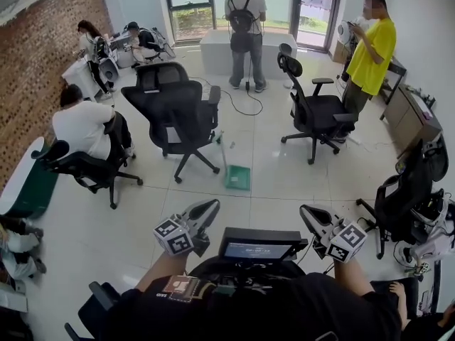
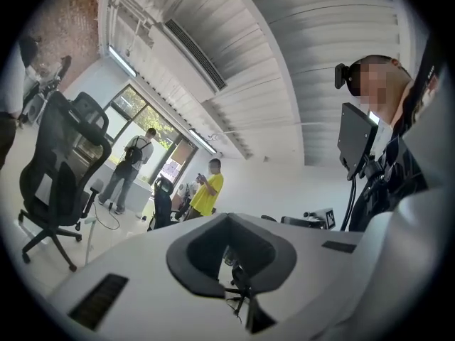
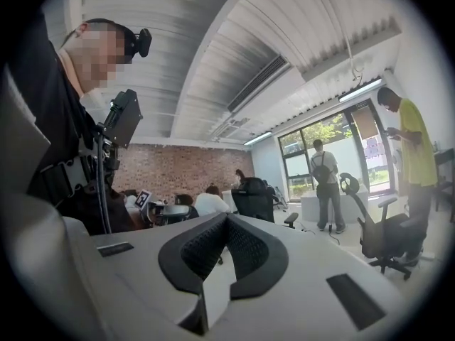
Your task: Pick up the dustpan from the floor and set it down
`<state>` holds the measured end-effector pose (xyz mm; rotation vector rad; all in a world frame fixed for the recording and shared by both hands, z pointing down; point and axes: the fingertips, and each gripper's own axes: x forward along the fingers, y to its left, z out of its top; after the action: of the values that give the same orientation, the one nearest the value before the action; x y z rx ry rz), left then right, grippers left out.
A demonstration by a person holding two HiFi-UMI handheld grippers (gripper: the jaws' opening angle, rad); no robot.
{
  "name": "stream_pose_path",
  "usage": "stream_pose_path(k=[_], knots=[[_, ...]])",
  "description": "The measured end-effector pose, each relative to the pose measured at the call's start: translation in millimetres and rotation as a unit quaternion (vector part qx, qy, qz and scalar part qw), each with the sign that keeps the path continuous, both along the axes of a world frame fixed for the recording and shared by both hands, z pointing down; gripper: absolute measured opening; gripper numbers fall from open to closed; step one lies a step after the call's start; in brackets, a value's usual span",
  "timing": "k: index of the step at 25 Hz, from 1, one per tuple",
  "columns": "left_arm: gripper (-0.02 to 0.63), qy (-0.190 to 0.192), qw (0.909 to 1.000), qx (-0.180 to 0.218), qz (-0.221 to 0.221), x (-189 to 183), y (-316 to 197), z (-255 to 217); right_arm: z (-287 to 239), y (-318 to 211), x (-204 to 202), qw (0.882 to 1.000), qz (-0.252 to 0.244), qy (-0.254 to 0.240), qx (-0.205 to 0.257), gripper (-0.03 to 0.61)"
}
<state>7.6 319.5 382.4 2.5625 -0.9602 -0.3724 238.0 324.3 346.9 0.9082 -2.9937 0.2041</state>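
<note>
The green dustpan (image 1: 238, 178) lies on the white tiled floor in the head view, its long handle (image 1: 221, 150) slanting up toward a black office chair. Both grippers are held low in front of the person's chest, well short of the dustpan. My left gripper (image 1: 209, 207) points up and to the right, and its jaws are shut with nothing between them. My right gripper (image 1: 308, 214) points up and to the left, also shut and empty. In the left gripper view the pads (image 2: 229, 226) meet; in the right gripper view the pads (image 3: 227, 223) meet too. Neither gripper view shows the dustpan.
A black office chair (image 1: 174, 112) stands just left of the dustpan, another (image 1: 316, 112) to its right. Seated people (image 1: 84, 126) are at the left. One person (image 1: 371, 52) stands at the right, and another (image 1: 244, 27) at a white counter. A cable (image 1: 242, 105) runs across the floor.
</note>
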Motion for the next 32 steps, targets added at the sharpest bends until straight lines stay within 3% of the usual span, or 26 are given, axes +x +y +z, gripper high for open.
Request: stream_pose_path(k=[7,12,17,20,24,28,32], knots=[[0.025,-0.013,0.9998,0.016,0.000,-137.8,151.5,18.5,4.4,131.1,-124.1,1.000,0.014,-0.020,-0.002,0.009],[0.025,-0.023,0.9996,0.003,-0.017,-243.1,245.6,32.4,20.0,207.6,-206.1,0.995,0.036,-0.068,-0.070,0.009],[0.025,-0.006,0.9996,0.012,-0.027,-297.4,299.5,24.8,6.2,261.0,-250.2,0.992,0.032,-0.084,-0.092,0.008],[0.025,-0.003,0.9996,0.017,-0.022,-289.7,325.2,15.6,-1.9,288.6,-246.4,0.992,0.034,-0.081,-0.085,0.008],[0.025,-0.014,0.9996,0.023,-0.012,-245.4,356.4,15.1,-2.3,321.1,-202.2,0.993,0.042,-0.079,-0.080,0.008],[0.025,-0.027,0.9993,0.024,-0.011,-177.8,372.1,7.3,1.4,348.7,-136.1,0.995,0.040,-0.069,-0.062,0.008],[0.025,-0.001,0.9999,0.008,-0.013,-91.8,382.1,5.2,17.6,371.0,-52.4,0.994,0.043,-0.076,-0.073,0.008]])
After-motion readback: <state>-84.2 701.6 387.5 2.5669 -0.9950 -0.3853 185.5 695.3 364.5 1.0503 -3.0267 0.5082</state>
